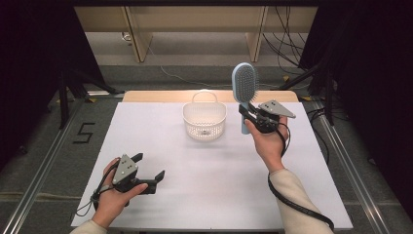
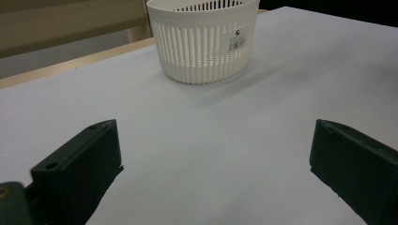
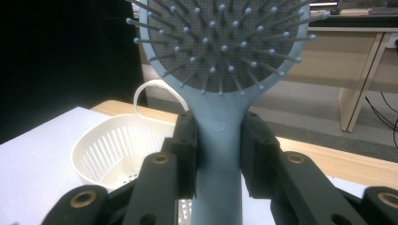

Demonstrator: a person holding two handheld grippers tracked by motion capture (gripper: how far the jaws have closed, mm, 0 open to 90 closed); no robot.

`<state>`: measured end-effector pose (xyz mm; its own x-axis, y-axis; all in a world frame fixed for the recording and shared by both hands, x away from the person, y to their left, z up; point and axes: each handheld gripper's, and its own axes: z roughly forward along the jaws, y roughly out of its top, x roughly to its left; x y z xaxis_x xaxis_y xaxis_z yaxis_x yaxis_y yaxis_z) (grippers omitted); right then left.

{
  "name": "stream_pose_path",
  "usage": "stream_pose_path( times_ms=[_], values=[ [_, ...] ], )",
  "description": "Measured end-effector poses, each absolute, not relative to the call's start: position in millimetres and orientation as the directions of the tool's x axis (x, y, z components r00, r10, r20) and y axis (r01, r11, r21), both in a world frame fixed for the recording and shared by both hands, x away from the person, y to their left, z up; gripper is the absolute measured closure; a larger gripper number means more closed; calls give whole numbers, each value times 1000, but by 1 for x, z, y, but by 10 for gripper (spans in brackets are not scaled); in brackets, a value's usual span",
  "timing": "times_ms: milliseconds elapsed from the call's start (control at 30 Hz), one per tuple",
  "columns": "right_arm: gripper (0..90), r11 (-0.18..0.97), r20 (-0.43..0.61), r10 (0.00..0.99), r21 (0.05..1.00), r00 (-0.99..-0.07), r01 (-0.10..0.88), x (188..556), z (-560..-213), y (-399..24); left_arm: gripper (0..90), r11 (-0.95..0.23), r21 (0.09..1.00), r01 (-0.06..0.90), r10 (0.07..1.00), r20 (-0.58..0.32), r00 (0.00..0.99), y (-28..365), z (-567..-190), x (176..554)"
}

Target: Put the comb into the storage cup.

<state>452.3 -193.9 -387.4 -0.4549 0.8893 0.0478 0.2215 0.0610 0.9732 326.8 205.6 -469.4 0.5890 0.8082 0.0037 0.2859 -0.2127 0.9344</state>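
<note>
Two claws (image 1: 148, 168) (image 1: 247, 113), one hairbrush (image 1: 244, 83), one basket (image 1: 205, 127)

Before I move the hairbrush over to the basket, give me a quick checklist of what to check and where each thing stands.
1. Grip on the hairbrush: ok. The right gripper has both jaws pressed on the handle just below the head.
2. Brush attitude: ok. It stands upright, head up, lifted above the table.
3. Basket ready: ok. It sits upright on the table, opening up; no object seen inside.
4. Path to the basket: ok. The brush is just right of it in the high view, nothing between them.
5. Left gripper out of the way: ok. It is open, holds nothing, near the table's front left.
6. Whether the brush fits inside lying flat: cannot tell.
</note>
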Motion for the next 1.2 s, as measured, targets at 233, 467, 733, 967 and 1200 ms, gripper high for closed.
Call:
stream_pose_path(
  times_ms=[233, 467, 733, 967, 1200],
  values=[
    [704, 64, 47, 890, 972, -454, 225, 454, -389, -194, 19, -212, 934, 288, 807, 1, 590, 205, -470, 327],
    [703, 65, 48, 889, 971, -455, 229, 456, -390, -192, 19, -214, 934, 287, 806, 3, 591, 205, -470, 327],
    [704, 65, 48, 888, 972, -457, 226, 458, -390, -190, 19, -212, 934, 287, 806, 1, 592, 205, -470, 327],
    [704, 64, 48, 887, 972, -459, 225, 459, -389, -188, 19, -212, 934, 287, 806, 1, 592, 205, -470, 327],
    [704, 62, 49, 887, 973, -460, 224, 461, -389, -187, 19, -211, 934, 286, 805, 0, 593, 205, -470, 327]
  ],
)
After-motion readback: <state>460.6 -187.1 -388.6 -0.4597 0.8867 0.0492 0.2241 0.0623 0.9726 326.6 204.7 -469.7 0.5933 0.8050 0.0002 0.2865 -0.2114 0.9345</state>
